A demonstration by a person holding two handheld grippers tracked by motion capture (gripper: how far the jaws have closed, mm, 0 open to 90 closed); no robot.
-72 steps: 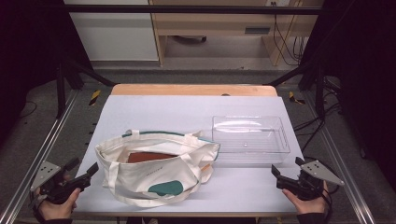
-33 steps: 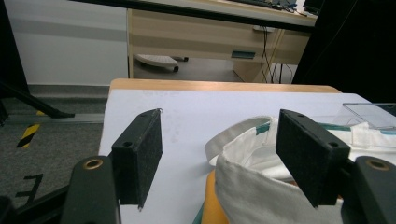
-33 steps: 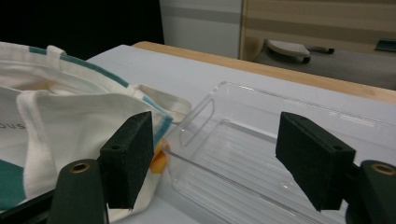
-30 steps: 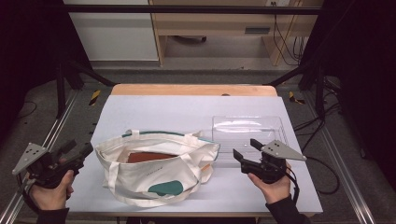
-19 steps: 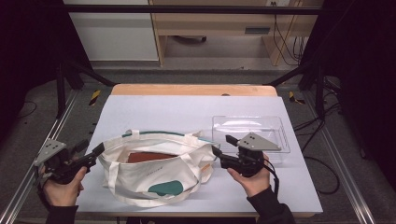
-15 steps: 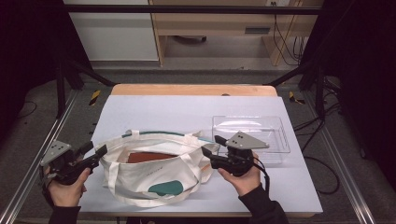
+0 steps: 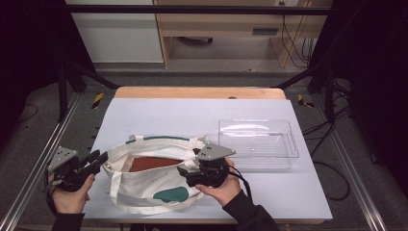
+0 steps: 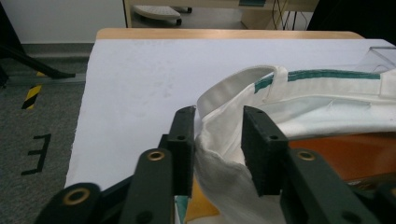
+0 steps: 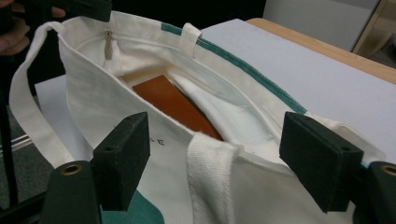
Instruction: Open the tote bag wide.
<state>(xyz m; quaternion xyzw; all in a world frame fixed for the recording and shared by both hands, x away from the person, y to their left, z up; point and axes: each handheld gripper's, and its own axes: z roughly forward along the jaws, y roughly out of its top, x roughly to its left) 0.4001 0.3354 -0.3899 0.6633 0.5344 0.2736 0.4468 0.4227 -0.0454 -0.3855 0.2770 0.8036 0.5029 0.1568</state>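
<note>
A: High view first. What lies on the tabletop (image 7: 159,113)?

B: A white canvas tote bag (image 7: 154,175) with green trim lies near the front edge, left of the middle, its mouth open toward the far edge. A flat reddish-brown item (image 7: 151,163) shows inside it. A clear plastic tray (image 7: 257,143) sits toward the right edge, just beside the bag's right end.

A: And the hands?

B: The left hand-held gripper (image 7: 96,161) is at the bag's left end, near the front left corner. The right hand-held gripper (image 7: 185,173) is over the bag's right part, its grey plate on top, pointing left across the fabric.

A: Left gripper view?

B: The left hand-held gripper (image 8: 217,140) has its jaws a narrow way apart with the tote bag's (image 8: 280,107) folded rim between them. The fabric touches the left jaw; whether the right one presses it I cannot tell. The reddish-brown item (image 8: 341,149) shows to the right, inside the bag.

A: Right gripper view?

B: The right hand-held gripper (image 9: 212,163) is spread wide, one jaw on either side of a white strap (image 9: 210,182) at the near rim of the tote bag (image 9: 93,107). The jaws hold nothing. Beyond them the reddish-brown item (image 9: 175,105) lies in the open mouth, and a zipper pull (image 9: 108,44) hangs on the inner wall.
</note>
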